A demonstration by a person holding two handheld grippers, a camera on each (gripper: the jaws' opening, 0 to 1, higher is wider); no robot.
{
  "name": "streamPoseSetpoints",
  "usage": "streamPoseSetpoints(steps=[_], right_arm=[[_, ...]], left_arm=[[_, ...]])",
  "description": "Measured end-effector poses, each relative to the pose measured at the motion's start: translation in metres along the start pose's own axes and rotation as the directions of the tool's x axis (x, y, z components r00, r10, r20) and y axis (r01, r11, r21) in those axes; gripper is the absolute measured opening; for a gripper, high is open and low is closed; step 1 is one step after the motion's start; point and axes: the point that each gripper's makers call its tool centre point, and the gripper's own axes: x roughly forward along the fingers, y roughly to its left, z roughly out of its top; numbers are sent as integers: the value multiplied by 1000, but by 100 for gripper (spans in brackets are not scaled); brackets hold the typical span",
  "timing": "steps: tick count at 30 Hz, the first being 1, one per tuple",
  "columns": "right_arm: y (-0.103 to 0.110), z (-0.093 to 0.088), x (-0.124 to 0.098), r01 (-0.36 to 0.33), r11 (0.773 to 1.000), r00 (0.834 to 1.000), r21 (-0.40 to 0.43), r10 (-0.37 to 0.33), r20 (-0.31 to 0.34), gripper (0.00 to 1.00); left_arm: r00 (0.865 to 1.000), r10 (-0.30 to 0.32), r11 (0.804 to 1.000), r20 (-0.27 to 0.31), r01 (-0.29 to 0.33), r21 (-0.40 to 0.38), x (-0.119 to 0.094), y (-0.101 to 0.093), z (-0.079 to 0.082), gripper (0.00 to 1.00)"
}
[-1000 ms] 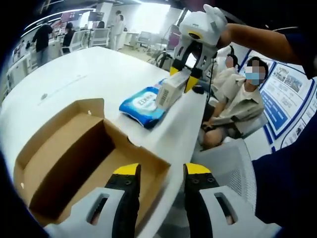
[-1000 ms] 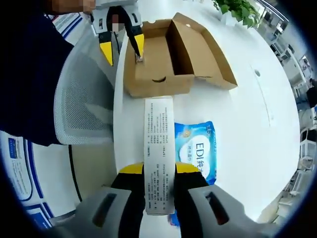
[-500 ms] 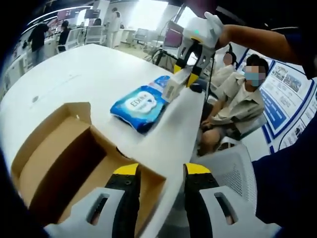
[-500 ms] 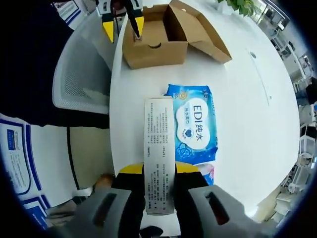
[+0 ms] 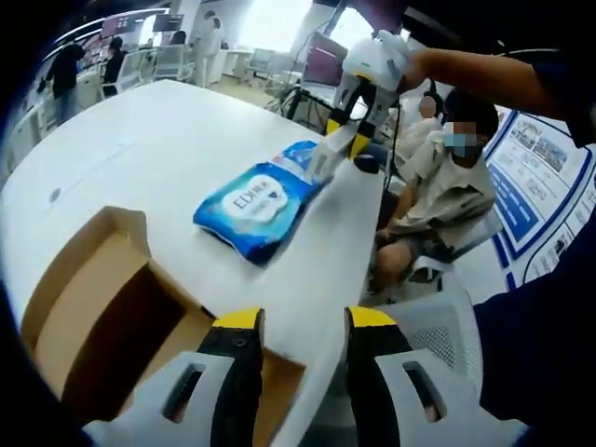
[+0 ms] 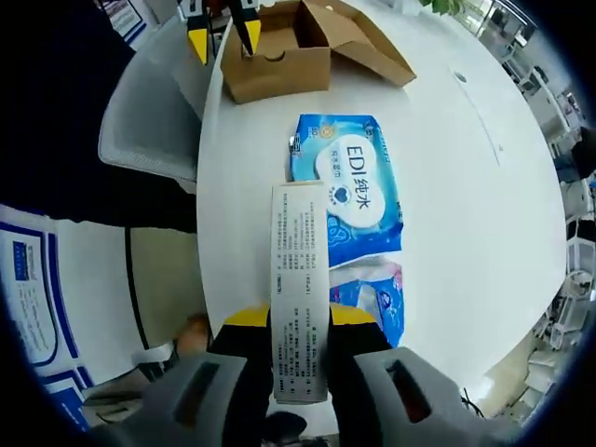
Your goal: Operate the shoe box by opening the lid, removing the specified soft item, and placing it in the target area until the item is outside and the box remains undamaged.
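1. Already, in the left gripper view, the box (image 5: pixel 112 317) stands open on the table (image 5: pixel 140 158), its lid (image 5: pixel 79 256) folded back and what shows of its inside bare. The left gripper (image 5: pixel 298 321) hovers at the box's near corner with its fingers (image 5: pixel 237 326) apart and holding nothing; I cannot tell whether one of them touches the cardboard. Well beyond the box, a blue wipes pack (image 5: pixel 256 200) lies flat on the table. At its far end the right gripper (image 5: pixel 349 121) holds a slim carton (image 5: pixel 328 154), tilted down toward the table edge beside the pack. A seated person (image 5: pixel 442 200) is behind it.

2. In the right gripper view, the right gripper (image 6: pixel 300 321) has its fingers (image 6: pixel 244 321) clamped on the long white carton (image 6: pixel 299 289), printed face up, poking forward over the near edge of the table (image 6: pixel 484 186). Just beside it lies the wipes pack (image 6: pixel 349 191), with a second, smaller soft pack (image 6: pixel 377 293) partly under its near end. The open box (image 6: pixel 298 47) sits at the far end of the table, well apart from the packs, and the left gripper (image 6: pixel 222 33) is at its corner. The box looks whole, with no tears or crushed walls that I can see.

3. My reading of progress: the lid is open and the soft pack is out on the table, so the main steps look done. What remains seems to be setting the carton down and letting go. Which spot is the target area, I cannot tell.
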Motion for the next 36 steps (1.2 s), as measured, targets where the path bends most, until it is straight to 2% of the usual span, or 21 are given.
streamPoseSetpoints(steps=[6,14,26,33,36], right_arm=[[-3,-25,1,-18,1000,1000,4,18,-17,18],[-10,-46,-4,-21,1000,999,5,21,-24,18],[-28,-53,-6,-21,1000,1000,-11,21,-5,18],[-48,-45,-12,-7,1000,1000,-22,8,23,18],[-53,-40,-13,-1,999,1000,-42,1,16,18]], left_arm=[[1000,10,1000,-9,-10,-8,3,0,4,33],[1000,26,999,-16,-26,-22,6,0,7,32],[999,44,999,-26,-45,-31,12,-2,16,32],[997,69,997,-26,-70,-46,11,2,17,32],[997,71,996,-26,-72,-50,11,1,17,32]])
